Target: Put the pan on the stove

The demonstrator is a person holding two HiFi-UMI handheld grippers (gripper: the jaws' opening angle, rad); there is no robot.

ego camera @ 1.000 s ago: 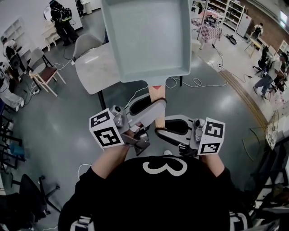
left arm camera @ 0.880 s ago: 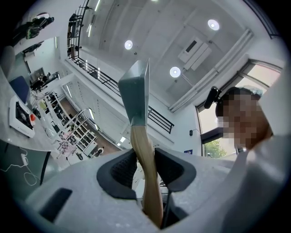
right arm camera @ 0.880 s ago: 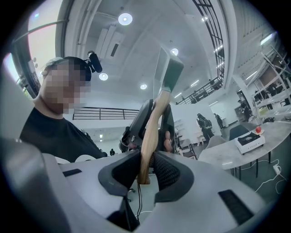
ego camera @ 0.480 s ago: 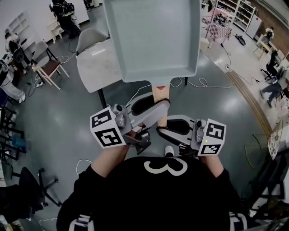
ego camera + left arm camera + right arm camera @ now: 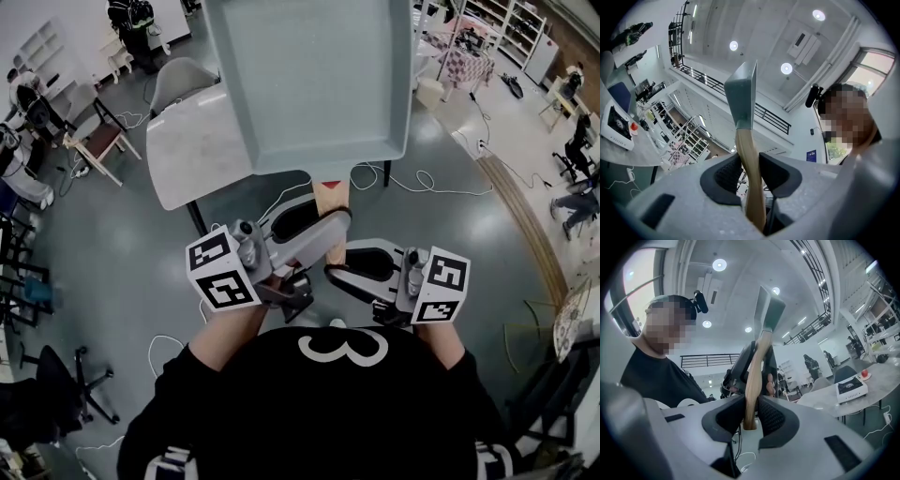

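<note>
Pan (image 5: 309, 84) hangs in the air over a grey table (image 5: 192, 155) and glossy workshop floor (image 5: 112, 281). Left gripper (image 5: 322, 228) and right gripper (image 5: 337, 269) both clamp its wooden handle (image 5: 330, 202). The stove (image 5: 851, 389) sits on the table, well apart.

Bright, even light all round. From the head view, the pan (image 5: 309, 84) reads pale and crisp, with a soft sheen across its bed. Below it the grey floor (image 5: 487, 234) throws back dull patches of glare. In the left gripper view, round ceiling lamps (image 5: 733, 45) blaze white either side of the pan, and the window (image 5: 876, 61) to its right is blown out. Both gripper views bend hard at the rim, corners black, and the pan's handle (image 5: 752, 187) goes soft close to the lens.
</note>
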